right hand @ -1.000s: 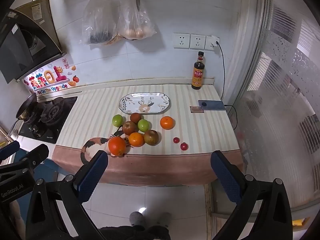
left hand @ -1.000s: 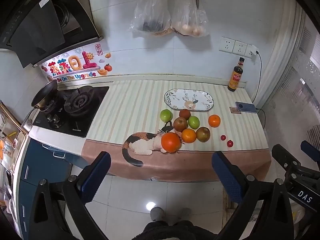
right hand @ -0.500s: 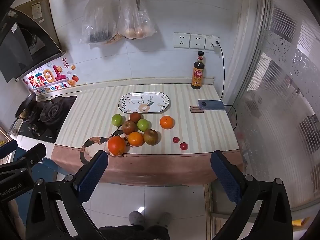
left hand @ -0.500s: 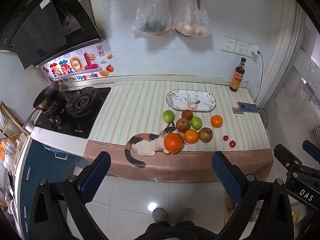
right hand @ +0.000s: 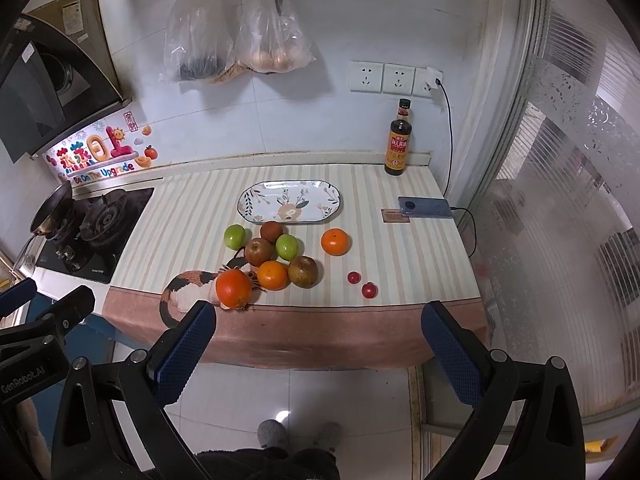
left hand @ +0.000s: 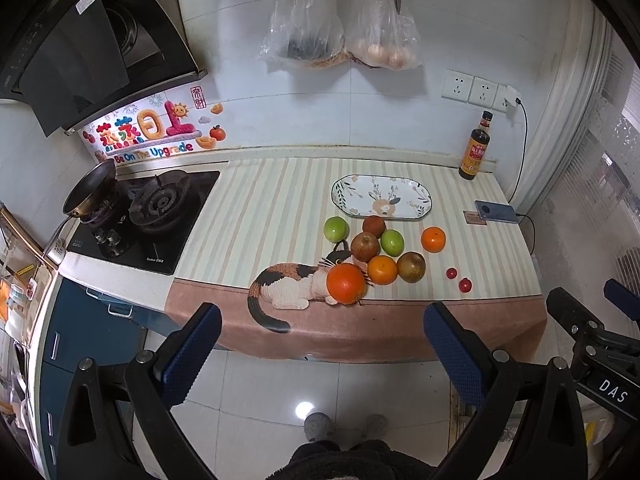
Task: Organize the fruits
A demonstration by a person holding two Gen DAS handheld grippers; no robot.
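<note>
glossy glazed plate (left hand: 382,200), matt striped cloth (left hand: 280,208) over the counter, clear crinkly plastic bags (left hand: 308,28), shiny floor tiles (left hand: 280,392).

A white tiled wall (right hand: 320,128) is being lit evenly, with a triple white socket panel (right hand: 394,77) set into it. A glossy pale tiled floor (left hand: 280,392) is being marked by a bright lamp reflection. A frosted patterned glass partition (right hand: 560,208) is being seen at the right. A black gas hob (left hand: 148,216) is being overhung by a slanted black extractor hood (left hand: 80,52)
</note>
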